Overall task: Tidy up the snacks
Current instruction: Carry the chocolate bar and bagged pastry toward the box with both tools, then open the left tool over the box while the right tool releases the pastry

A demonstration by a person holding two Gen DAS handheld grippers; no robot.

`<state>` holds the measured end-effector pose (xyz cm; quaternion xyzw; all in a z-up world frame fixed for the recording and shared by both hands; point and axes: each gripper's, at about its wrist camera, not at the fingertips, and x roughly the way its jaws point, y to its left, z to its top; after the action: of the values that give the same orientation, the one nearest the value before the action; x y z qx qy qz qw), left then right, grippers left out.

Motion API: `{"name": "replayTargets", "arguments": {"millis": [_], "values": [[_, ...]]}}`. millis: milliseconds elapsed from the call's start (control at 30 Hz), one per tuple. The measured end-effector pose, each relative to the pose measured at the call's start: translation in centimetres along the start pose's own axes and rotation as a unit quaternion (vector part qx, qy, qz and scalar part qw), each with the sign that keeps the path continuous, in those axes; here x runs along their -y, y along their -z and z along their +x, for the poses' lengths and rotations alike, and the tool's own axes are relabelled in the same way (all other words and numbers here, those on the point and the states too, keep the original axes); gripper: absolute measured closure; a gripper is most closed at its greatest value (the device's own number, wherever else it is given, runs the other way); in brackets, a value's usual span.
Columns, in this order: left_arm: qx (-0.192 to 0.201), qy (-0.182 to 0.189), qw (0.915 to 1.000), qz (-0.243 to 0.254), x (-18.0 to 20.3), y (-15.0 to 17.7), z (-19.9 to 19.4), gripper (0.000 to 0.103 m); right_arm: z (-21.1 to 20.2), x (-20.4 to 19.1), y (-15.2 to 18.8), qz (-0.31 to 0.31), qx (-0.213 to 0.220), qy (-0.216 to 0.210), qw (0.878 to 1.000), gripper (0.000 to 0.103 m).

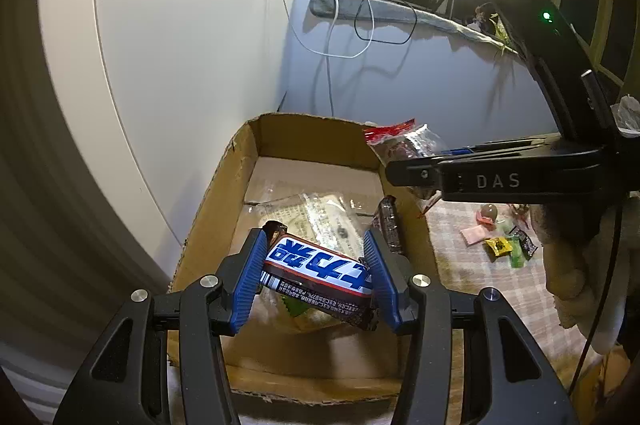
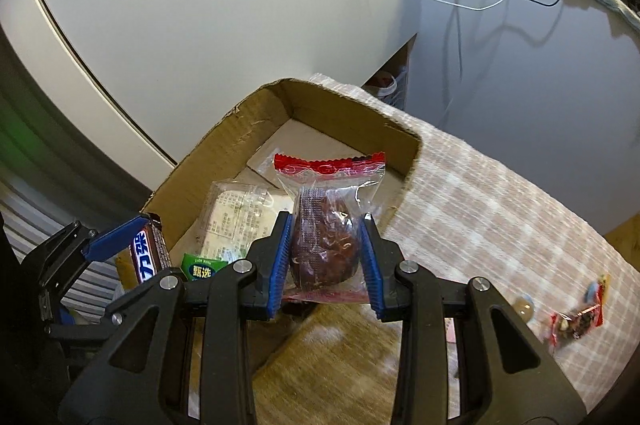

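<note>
While the left gripper (image 1: pixel 316 277) clenches a chocolate bar (image 1: pixel 320 275) over the cardboard box (image 1: pixel 208 209), the right gripper (image 2: pixel 326 261) grips a red-topped packet (image 2: pixel 326 225); both need releasing inside.

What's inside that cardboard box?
Inside the cardboard box lies a clear printed wrapper on the bottom, with a small green packet nearer the front. The held candy bar and red-topped snack bag hide part of the floor.
</note>
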<state>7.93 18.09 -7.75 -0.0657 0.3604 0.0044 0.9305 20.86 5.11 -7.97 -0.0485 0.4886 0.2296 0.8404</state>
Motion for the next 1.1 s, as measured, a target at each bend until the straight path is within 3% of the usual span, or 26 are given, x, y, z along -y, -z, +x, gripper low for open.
{"name": "replayTargets", "arguments": {"millis": [467,533,567,600,667,1100], "values": [[-0.009,0.000,0.9999,-0.008,-0.5,0.1,0.7,0.051,1.8,-0.5,-0.5,-0.009,-0.010,-0.003,1.000,0.068],[-0.007,-0.001,1.0000,-0.007,-0.4,0.0,0.6,0.043,1.8,-0.6,-0.5,-0.012,-0.006,-0.003,1.000,0.064],[-0.005,0.000,1.0000,-0.007,-0.3,-0.1,0.4,0.035,1.7,-0.6,-0.6,-0.012,-0.004,-0.002,1.000,0.055],[-0.003,0.000,1.0000,-0.006,-0.2,-0.1,0.4,0.033,1.5,-0.6,-0.6,-0.012,-0.001,-0.001,1.000,0.043],[0.001,-0.001,1.0000,-0.002,-0.1,-0.1,0.1,0.033,1.1,-0.6,-0.6,-0.011,0.008,0.000,1.000,0.037],[0.010,-0.001,0.9999,-0.004,0.2,-0.1,-0.7,0.033,-0.2,-0.8,-0.2,-0.011,0.016,0.004,1.000,0.037]]}}
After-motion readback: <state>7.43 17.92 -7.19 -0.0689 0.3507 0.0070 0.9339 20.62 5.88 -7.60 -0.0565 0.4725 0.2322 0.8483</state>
